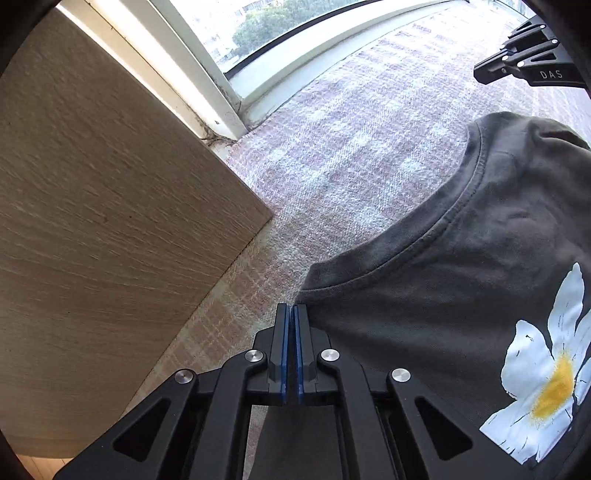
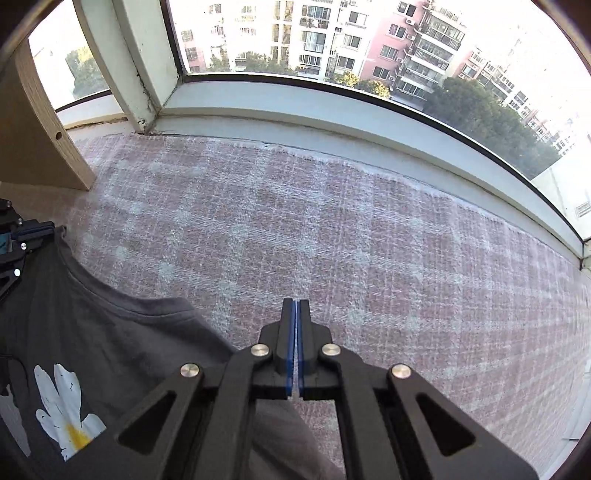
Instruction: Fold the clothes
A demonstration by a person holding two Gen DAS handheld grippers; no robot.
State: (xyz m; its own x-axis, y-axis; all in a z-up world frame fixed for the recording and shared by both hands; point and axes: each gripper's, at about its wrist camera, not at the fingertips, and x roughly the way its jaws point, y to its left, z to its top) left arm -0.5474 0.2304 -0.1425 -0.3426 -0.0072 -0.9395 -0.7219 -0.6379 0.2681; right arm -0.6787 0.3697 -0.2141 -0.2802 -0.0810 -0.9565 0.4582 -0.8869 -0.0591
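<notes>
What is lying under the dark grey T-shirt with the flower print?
The T-shirt lies on a pink and white checked cloth, which continues around it toward the window sill. What the cloth itself covers, and anything directly beneath the shirt, is hidden.

— Somebody's flat, this, high up, I'd say.

— What tells you?

— The bay window [image 2: 332,55]: apartment blocks [image 2: 369,33] and treetops [image 2: 491,118] sit below its sill [image 2: 295,107]. A pink-and-white checked woven cover [image 2: 314,229] runs right up to the frame, like a window seat. A wood-grain furniture panel [image 1: 103,206] stands at its edge.
</notes>
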